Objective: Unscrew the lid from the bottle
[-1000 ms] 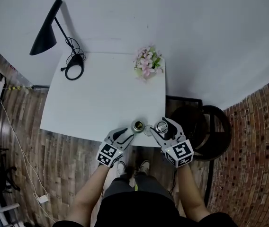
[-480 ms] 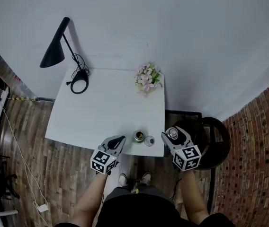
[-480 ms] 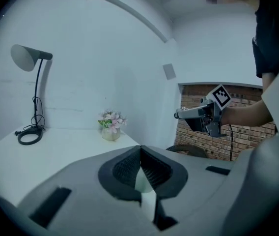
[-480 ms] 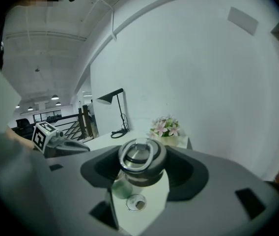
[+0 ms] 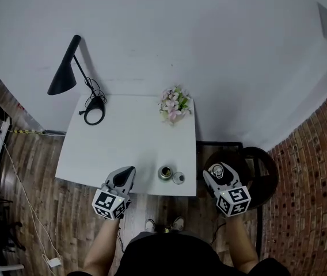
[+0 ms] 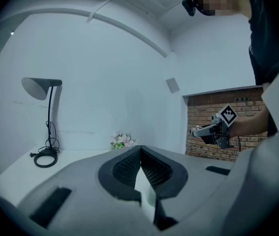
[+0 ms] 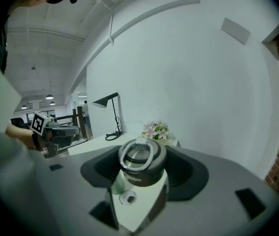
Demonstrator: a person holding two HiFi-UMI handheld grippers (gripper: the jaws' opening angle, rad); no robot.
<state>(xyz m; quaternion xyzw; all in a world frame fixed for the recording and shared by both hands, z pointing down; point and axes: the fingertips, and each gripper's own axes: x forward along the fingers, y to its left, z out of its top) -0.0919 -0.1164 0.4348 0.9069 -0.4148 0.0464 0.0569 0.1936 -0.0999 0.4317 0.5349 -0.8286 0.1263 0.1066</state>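
Silver ring-topped lid [image 7: 140, 161] gripped by right hand-held gripper [image 5: 217, 170], dark open bottle [image 5: 165, 172] set on white surface [image 5: 129, 137], left hand-held gripper [image 5: 127, 172] clenched empty

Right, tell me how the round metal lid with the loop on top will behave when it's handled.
The round metal lid looks rigid, so it probably won't give under the right gripper's jaws, which are closed on its sides. Its smooth, shiny surface may be slippery. Being round, it could roll if set on edge; laid flat it should stay put.

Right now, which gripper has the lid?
The right gripper: the ring-topped lid sits clamped between its jaws. The left gripper is shut and empty.
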